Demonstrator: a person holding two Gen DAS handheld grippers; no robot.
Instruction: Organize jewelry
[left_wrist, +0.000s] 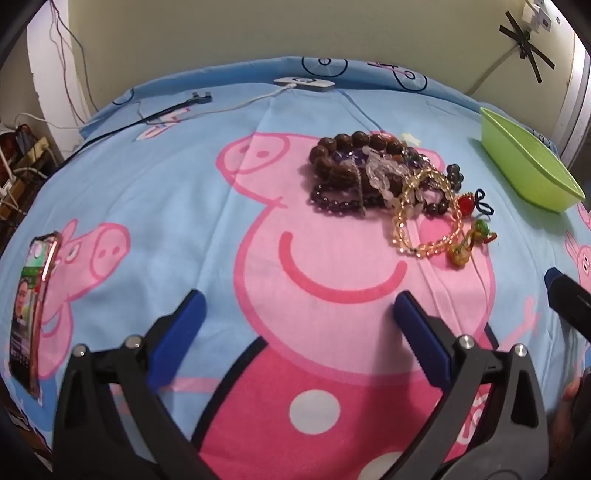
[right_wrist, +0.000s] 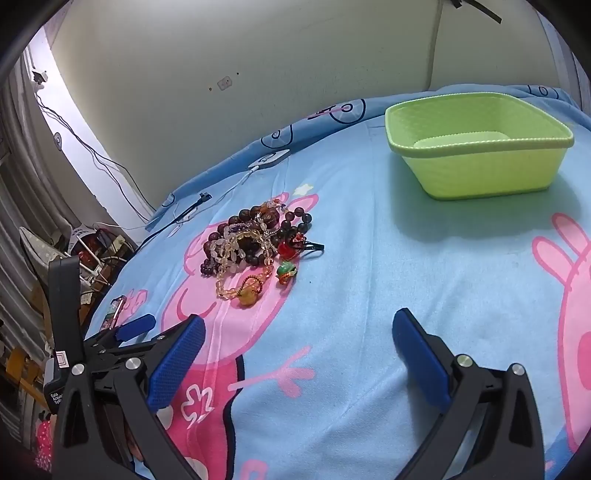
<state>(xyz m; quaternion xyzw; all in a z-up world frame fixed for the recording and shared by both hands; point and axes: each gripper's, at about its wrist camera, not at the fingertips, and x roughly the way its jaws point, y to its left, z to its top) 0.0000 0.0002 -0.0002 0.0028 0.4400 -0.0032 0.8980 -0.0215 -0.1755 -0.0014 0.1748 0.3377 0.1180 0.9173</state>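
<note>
A tangled pile of bead bracelets (left_wrist: 384, 173) lies on a blue cartoon-pig bedsheet (left_wrist: 166, 177): dark brown, purple, clear and amber beads, with a red charm (left_wrist: 466, 204) and a green charm (left_wrist: 482, 228). The pile (right_wrist: 255, 243) shows left of centre in the right wrist view. A lime green basket (right_wrist: 476, 147) stands empty at the far right; its rim (left_wrist: 524, 162) also shows from the left wrist. My left gripper (left_wrist: 299, 306) hangs open, short of the pile, nothing between its blue pads. My right gripper (right_wrist: 299, 328) is open too, with the pile ahead on its left and the basket ahead on its right.
A phone (left_wrist: 31, 310) with a lit screen lies at the sheet's left edge. A white charger puck (left_wrist: 304, 82) and cables (left_wrist: 177, 109) rest near the wall. Cluttered shelves with wires (right_wrist: 88, 258) stand beyond the bed's left side. The left gripper's body (right_wrist: 96, 354) shows at the lower left.
</note>
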